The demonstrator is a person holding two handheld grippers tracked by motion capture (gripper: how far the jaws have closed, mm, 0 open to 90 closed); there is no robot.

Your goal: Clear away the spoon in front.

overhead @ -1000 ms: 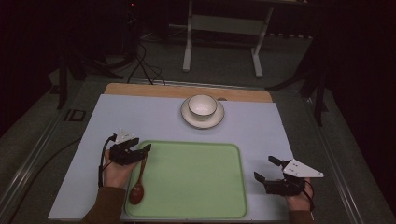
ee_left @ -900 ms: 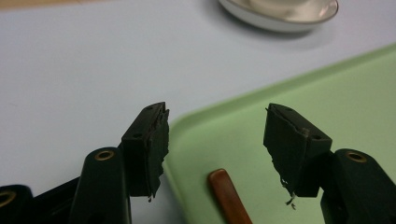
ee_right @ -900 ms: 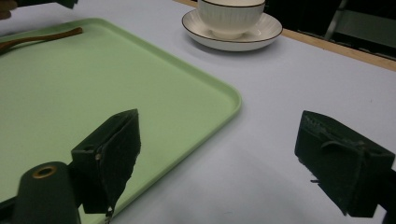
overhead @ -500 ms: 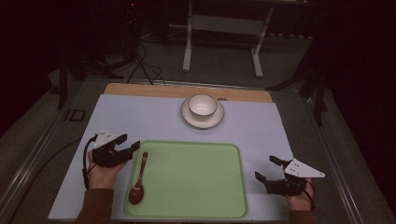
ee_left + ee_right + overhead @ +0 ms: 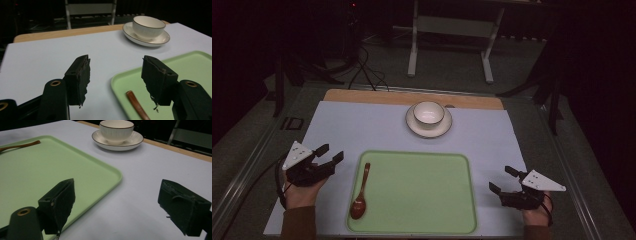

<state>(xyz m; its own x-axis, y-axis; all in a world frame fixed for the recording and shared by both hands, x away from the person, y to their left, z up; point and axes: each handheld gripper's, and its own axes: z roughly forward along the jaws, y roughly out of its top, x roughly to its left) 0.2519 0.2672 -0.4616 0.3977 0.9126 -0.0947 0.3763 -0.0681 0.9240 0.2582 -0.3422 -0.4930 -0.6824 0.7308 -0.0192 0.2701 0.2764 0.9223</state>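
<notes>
1 tray [image 5: 422,220], 1 spoon [image 5: 361,192], 1 cup [image 5: 428,113], 1 saucer [image 5: 413,125].

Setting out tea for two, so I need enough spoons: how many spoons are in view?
1. The brown spoon lies along the left side of the green tray, bowl end toward the person. Whether anything sits inside the cup can't be told.

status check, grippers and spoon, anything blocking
Left gripper open, empty, left of tray. Right gripper open, empty, right of it. Spoon flat in tray's left side. Nothing blocking.
</notes>
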